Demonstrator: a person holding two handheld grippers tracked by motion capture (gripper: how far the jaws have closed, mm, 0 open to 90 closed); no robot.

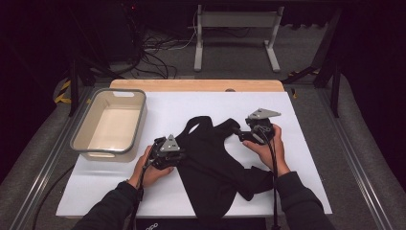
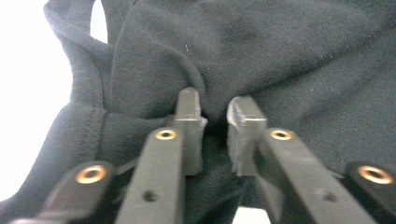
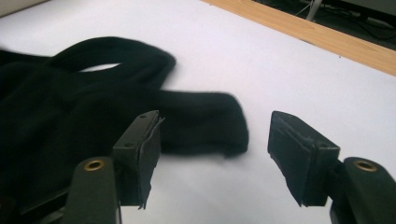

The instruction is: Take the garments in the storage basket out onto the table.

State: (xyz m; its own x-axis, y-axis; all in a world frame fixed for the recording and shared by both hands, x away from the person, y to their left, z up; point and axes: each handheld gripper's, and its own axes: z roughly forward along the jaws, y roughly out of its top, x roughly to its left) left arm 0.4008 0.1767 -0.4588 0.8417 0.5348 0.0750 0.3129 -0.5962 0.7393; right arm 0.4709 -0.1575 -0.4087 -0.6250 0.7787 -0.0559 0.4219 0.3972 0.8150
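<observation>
- Black garment (image 1: 210,158) lies crumpled mid-table on the white sheet (image 1: 306,158), toward the near edge.
- Left gripper (image 2: 214,119) at its left edge, jaws narrow w/ a fold of cloth between.
- Right gripper (image 3: 212,140) at far-right strap, jaws wide, holding nothing.
- Grey bin (image 1: 79,136) far left.

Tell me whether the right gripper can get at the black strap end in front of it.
Probably yes. The right gripper stands open, and the strap end of the black garment lies flat on the white sheet just ahead of its jaws, nothing between.
</observation>
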